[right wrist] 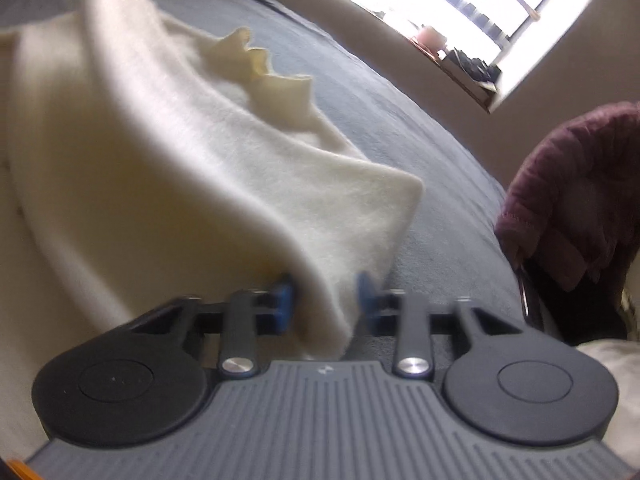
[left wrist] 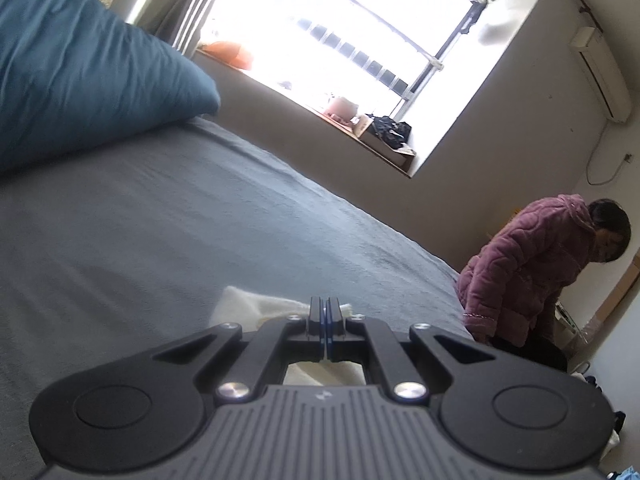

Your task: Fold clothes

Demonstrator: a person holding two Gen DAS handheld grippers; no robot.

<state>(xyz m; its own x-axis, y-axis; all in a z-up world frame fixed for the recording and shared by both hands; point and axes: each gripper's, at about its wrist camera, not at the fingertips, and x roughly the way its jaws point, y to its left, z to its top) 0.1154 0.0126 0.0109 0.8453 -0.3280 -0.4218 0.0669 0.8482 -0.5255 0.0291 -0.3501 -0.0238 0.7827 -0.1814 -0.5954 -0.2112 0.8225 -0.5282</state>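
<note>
A cream knit garment [right wrist: 192, 168] lies spread on the grey bed [right wrist: 400, 128], and one fold of it rises out of view at the upper left. My right gripper [right wrist: 326, 300] is low over the garment's near corner. Its blue pads [right wrist: 285, 300] are blurred and stand apart, with the corner of cloth between them. In the left wrist view my left gripper [left wrist: 324, 304] is shut, with the cream garment [left wrist: 244, 306] showing around and under its fingertips, so it appears pinched there.
A teal pillow [left wrist: 80, 60] lies at the head of the bed [left wrist: 160, 220]. A person in a purple padded jacket [left wrist: 532, 272] bends beside the bed's far right edge. Beyond the bed, a bright window sill [left wrist: 360, 120] carries small objects.
</note>
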